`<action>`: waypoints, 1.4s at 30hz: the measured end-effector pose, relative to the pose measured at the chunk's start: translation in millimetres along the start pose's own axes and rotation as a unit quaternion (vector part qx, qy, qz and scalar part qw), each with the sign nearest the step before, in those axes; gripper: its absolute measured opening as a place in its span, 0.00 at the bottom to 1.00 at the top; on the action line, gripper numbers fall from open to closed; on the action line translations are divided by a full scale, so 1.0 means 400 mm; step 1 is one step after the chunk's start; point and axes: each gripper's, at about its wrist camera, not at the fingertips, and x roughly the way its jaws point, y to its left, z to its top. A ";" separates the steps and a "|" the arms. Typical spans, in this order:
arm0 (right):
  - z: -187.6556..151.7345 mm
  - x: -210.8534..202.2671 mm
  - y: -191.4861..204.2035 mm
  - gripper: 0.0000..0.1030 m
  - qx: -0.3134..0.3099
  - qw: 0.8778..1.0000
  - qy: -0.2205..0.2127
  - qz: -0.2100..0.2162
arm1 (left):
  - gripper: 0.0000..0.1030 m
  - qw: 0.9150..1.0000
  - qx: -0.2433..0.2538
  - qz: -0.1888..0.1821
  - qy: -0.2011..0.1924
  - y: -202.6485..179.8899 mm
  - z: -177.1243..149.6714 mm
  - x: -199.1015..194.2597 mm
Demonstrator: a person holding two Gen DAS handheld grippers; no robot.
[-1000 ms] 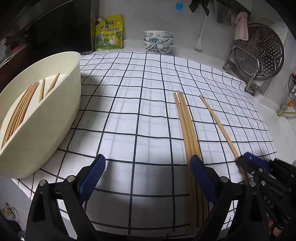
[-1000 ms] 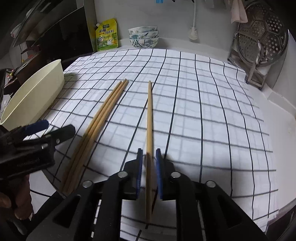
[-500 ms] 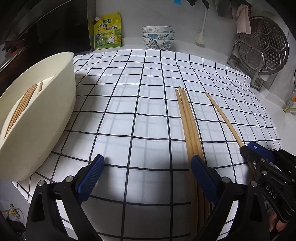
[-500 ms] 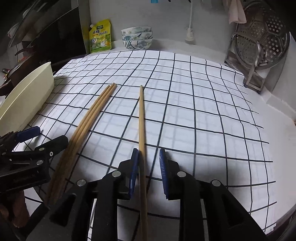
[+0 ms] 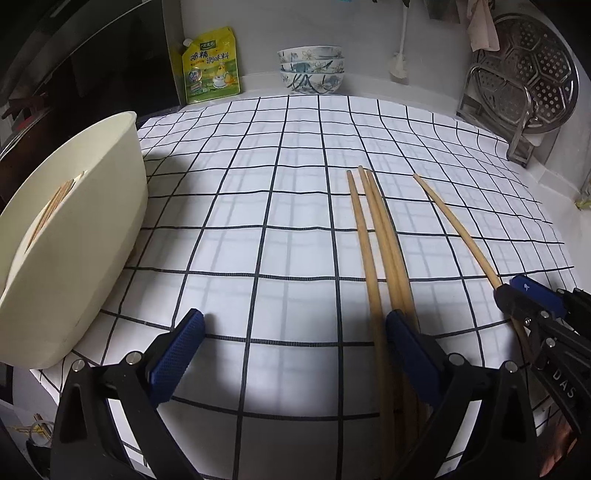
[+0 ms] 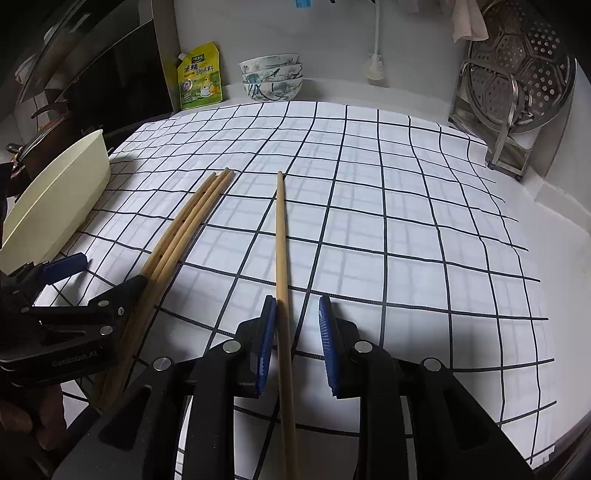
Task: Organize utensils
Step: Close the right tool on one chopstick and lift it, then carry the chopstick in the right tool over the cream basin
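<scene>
A white cloth (image 5: 295, 206) with a black grid covers the surface (image 6: 554, 221), whose bare white top shows at 3 o'clock. A pale grey wall (image 5: 369, 29) closes the far side at 12 o'clock. Against it stand a yellow pouch (image 5: 211, 66) at 11 o'clock and a stack of patterned bowls (image 5: 312, 68) just beside it. At 1 o'clock a perforated metal tray (image 5: 532, 70) leans in a rack, with a pink rag (image 5: 482, 27) hanging above. A dark glossy panel (image 6: 110, 74) fills 10 o'clock.

Wood, plastic, cloth and steel

Matt pale wooden chopsticks (image 6: 282, 258) lie between the right tongs' (image 6: 297, 343) ribbed blue pads; ahead, smooth checked cloth (image 6: 406, 221), perforated shiny steel steamer tray (image 6: 517, 66); left, matt cream plastic tub (image 5: 85, 236).
</scene>
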 end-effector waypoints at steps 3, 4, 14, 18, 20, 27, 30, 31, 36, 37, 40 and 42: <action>0.001 0.000 0.002 0.26 -0.002 1.000 0.000 -0.002 | 0.94 1.000 -0.004 0.003 -0.001 0.000 0.008 0.006; 0.001 0.001 0.005 0.28 -0.004 1.000 0.000 -0.001 | 0.94 1.000 -0.005 0.004 -0.002 0.000 0.011 0.008; -0.004 0.003 0.048 0.06 -0.044 0.999 -0.008 -0.005 | 0.32 1.000 0.016 -0.023 -0.015 -0.050 0.015 -0.008; -0.006 0.002 0.044 0.06 -0.041 0.999 -0.008 0.006 | 0.07 0.999 0.012 -0.030 -0.010 -0.050 0.012 -0.015; -0.004 0.001 0.029 0.06 -0.024 0.999 -0.008 0.021 | 0.07 0.999 0.007 -0.034 -0.006 -0.043 0.010 -0.018; 0.003 -0.036 0.012 0.06 0.005 0.999 -0.028 0.038 | 0.07 0.999 -0.007 -0.040 -0.025 -0.006 0.005 -0.086; 0.011 -0.066 0.021 0.06 0.017 0.998 -0.042 0.047 | 0.07 0.998 -0.013 -0.038 -0.055 0.028 0.022 -0.146; 0.015 -0.077 0.026 0.06 0.021 0.997 -0.047 0.052 | 0.07 0.997 -0.015 -0.036 -0.067 0.044 0.029 -0.169; 0.056 -0.140 0.101 0.06 0.039 0.991 -0.087 0.092 | 0.07 0.993 -0.032 -0.024 -0.114 0.146 0.060 -0.258; 0.065 -0.146 0.121 0.06 0.039 0.990 -0.091 0.100 | 0.07 0.992 -0.037 -0.021 -0.121 0.171 0.064 -0.270; 0.107 -0.149 0.208 0.06 0.029 0.987 -0.097 0.128 | 0.07 0.991 -0.044 -0.008 -0.129 0.248 0.077 -0.285; 0.138 -0.142 0.269 0.06 0.018 0.985 -0.096 0.142 | 0.07 0.990 -0.050 0.004 -0.133 0.307 0.083 -0.290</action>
